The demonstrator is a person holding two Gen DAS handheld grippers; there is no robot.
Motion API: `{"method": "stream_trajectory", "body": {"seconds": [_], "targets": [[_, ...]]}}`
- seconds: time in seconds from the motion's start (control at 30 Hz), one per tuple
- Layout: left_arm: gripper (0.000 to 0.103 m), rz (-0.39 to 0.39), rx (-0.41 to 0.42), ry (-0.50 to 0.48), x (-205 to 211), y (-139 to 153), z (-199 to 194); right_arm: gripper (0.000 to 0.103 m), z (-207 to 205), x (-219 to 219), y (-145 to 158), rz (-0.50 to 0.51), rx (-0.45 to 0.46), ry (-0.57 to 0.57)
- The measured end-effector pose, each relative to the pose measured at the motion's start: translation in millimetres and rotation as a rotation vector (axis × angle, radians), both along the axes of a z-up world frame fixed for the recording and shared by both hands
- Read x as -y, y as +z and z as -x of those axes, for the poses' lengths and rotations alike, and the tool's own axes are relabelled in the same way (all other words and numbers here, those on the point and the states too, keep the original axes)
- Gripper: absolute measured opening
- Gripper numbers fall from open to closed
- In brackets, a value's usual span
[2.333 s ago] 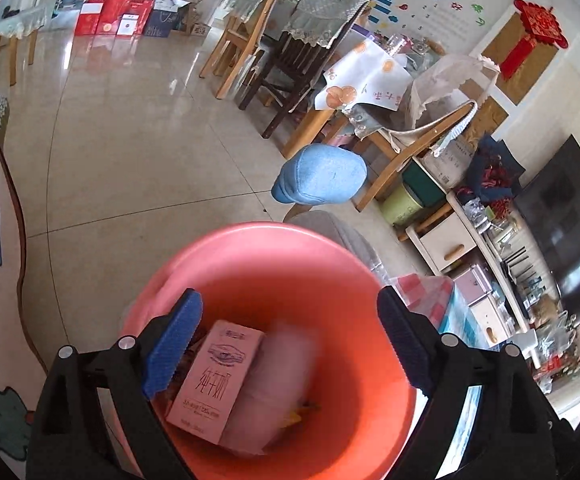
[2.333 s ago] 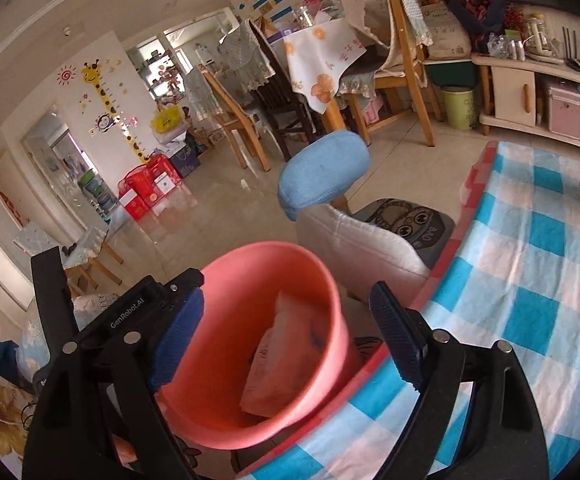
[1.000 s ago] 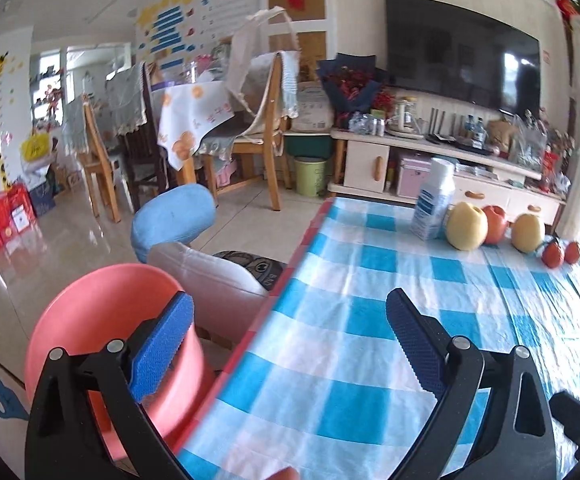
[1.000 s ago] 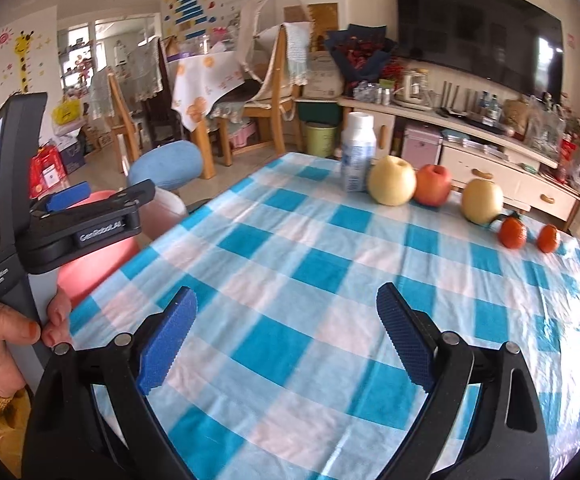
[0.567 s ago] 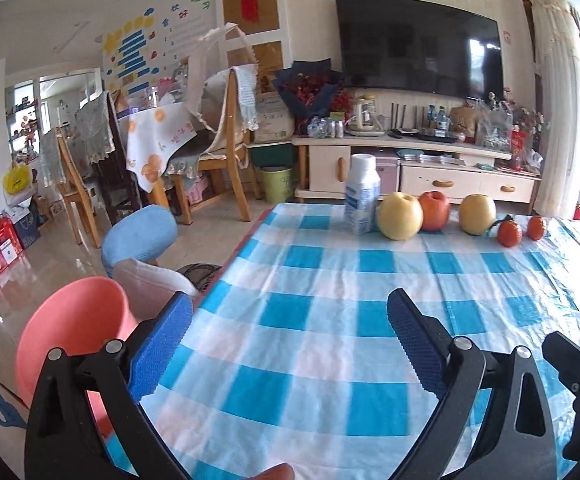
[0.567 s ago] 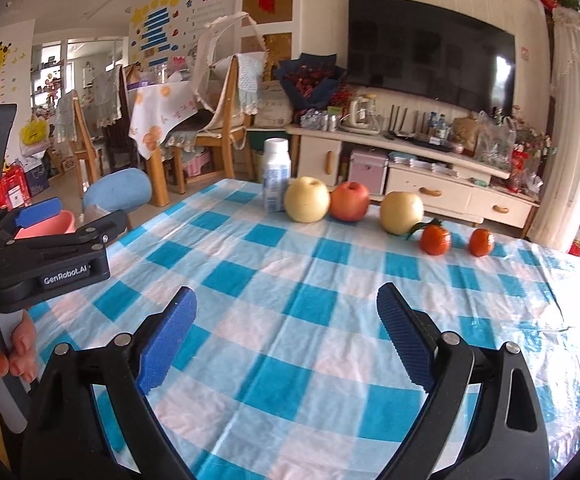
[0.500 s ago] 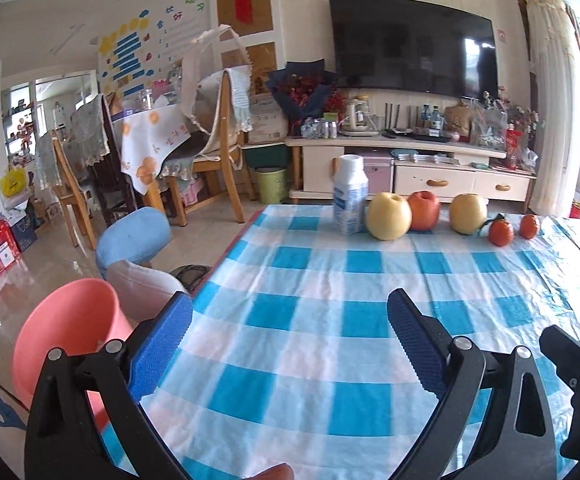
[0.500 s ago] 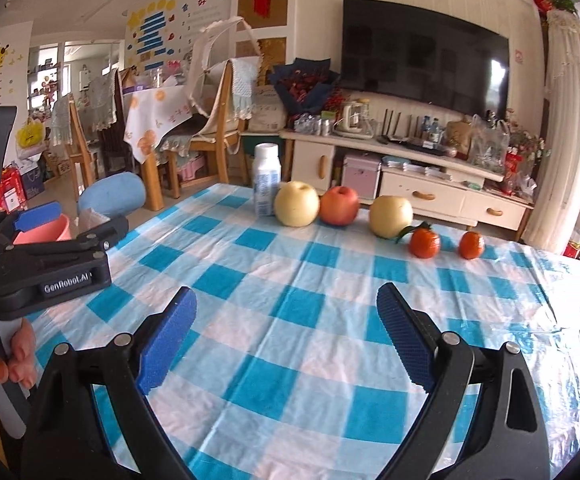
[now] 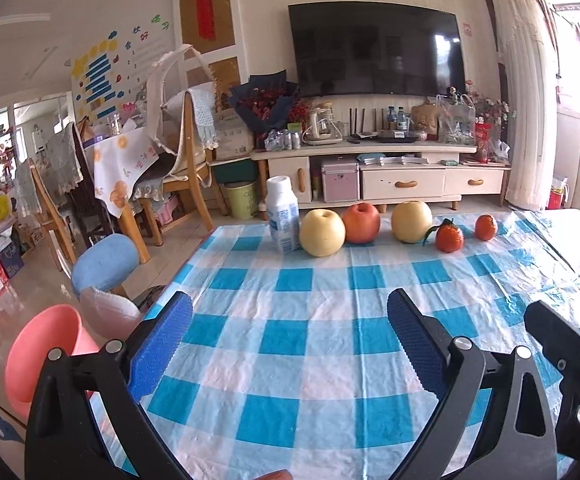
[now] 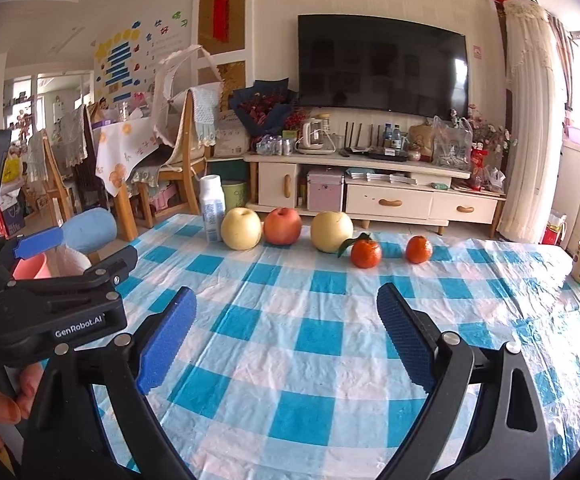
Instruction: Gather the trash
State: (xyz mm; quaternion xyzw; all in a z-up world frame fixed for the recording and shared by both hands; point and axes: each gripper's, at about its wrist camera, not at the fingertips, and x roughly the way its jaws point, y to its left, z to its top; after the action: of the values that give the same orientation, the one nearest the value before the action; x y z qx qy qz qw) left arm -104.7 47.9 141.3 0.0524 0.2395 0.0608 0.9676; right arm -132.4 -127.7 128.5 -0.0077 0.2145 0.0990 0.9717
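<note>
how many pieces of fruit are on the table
5, in a row at the far edge right of the white bottle: a yellow pear, a red apple, another yellow pear, then two tangerines. None look hidden.

This was a family living room in a home: a wall-mounted television (image 9: 376, 50) hung at 12 o'clock above a cream media cabinet (image 9: 386, 178). At 10 o'clock stood wooden dining chairs (image 9: 187, 160) and children's wall stickers (image 9: 99, 76), with fruit (image 9: 362, 222) lined on the checked-cloth desk (image 9: 310, 344).
</note>
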Motion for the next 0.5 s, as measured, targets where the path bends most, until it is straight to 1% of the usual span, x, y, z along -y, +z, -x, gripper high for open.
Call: {"method": "stream_trajectory", "body": {"seconds": [0.3, 0.5], "targets": [[0.097, -0.025, 0.014, -0.024, 26.6, 9.4, -3.1, 0.092, -2.1, 39.5, 6.6, -0.082, 0.002, -0.066], [0.097, -0.028, 0.019, -0.035, 35.1, 12.0, -3.9, 0.092, 0.5, 48.4, 8.4, -0.081, 0.019, -0.083]]}}
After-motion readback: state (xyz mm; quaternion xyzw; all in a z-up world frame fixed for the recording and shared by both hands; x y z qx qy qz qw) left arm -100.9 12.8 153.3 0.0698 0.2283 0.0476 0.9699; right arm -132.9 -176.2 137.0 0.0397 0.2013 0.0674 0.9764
